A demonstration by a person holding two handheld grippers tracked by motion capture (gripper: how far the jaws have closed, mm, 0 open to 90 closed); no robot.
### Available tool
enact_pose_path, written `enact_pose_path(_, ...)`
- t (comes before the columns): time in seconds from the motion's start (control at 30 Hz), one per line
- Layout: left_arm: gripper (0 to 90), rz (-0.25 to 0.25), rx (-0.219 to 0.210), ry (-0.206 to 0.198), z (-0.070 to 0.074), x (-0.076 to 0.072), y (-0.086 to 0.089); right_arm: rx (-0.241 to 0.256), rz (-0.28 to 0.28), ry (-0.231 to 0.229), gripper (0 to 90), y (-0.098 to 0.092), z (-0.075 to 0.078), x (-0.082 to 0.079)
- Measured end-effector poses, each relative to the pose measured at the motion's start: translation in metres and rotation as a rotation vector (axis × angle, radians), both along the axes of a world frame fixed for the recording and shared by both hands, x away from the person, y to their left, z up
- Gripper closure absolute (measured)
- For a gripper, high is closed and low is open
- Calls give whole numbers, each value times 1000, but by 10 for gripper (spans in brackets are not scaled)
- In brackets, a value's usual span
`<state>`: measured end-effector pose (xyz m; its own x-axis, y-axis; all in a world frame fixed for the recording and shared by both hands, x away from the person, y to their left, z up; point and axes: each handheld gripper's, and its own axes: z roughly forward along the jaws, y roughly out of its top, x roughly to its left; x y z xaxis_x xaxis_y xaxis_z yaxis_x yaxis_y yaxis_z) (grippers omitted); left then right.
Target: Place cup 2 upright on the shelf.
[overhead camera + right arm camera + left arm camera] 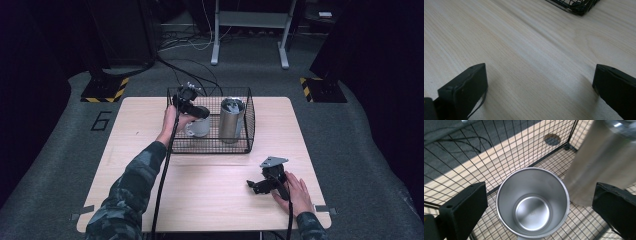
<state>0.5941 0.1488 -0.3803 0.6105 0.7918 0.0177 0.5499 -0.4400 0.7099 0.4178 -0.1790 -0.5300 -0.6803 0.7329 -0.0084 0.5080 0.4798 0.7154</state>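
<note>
We held a gripper in each hand at a light wood table (210, 185). A black wire basket (248, 120) sat on the far half of the table. Inside it stood two metal things: a short cup (199, 127) on the left and a tall can (231, 120) on the right. They were just beside each other.

Our left gripper (191, 102) was up over the left part of the basket, right above the cup. Its jaws were spread wide and they held nothing. In the left gripper view we looked straight down into the cup (533, 202). It was shiny, round and empty, and we saw its flat bottom. The cup sat between the two black jaws, one on each side, and neither jaw touched it. The can (596, 167) leaned across the top right of that view, close to the cup's rim. The basket's wire wall (499, 152) ran behind the cup, with the table's wood showing through it.

Our right gripper (260, 186) rested low on the near right part of the table, well apart from the basket. Its jaws were wide apart too, with nothing between them. In the right gripper view we saw bare wood (529, 57) between the jaws, and one corner of the basket (576, 6) far off at the top.

A dark cable (164, 175) trailed from the left gripper along our left sleeve.
</note>
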Motion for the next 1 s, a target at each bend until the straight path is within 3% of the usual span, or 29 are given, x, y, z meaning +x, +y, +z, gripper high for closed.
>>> enact_pose_path(0.17, 2, -22, -26, -24, 15, -20, 8, 2, -2, -2, 0, 0, 0, 0)
enact_pose_path(0.37, 2, -42, -27, -54, 26, -46, 21, -1, 3, 3, 0, 0, 0, 0)
enact_pose_path(0.6, 3, -61, -29, -94, 33, -75, 34, -1, 2, 4, 0, 0, 0, 0)
enact_pose_path(0.73, 3, -77, -4, -129, 37, -93, 40, -1, 3, 3, 0, 0, 0, 0)
enact_pose_path(0.83, 4, -81, -15, -142, 39, -107, 46, -1, 3, 2, 0, 0, 0, 0)
enact_pose_path(1.0, 4, -88, -15, -165, 36, -129, 56, -1, 3, 3, 0, 0, 0, 0)
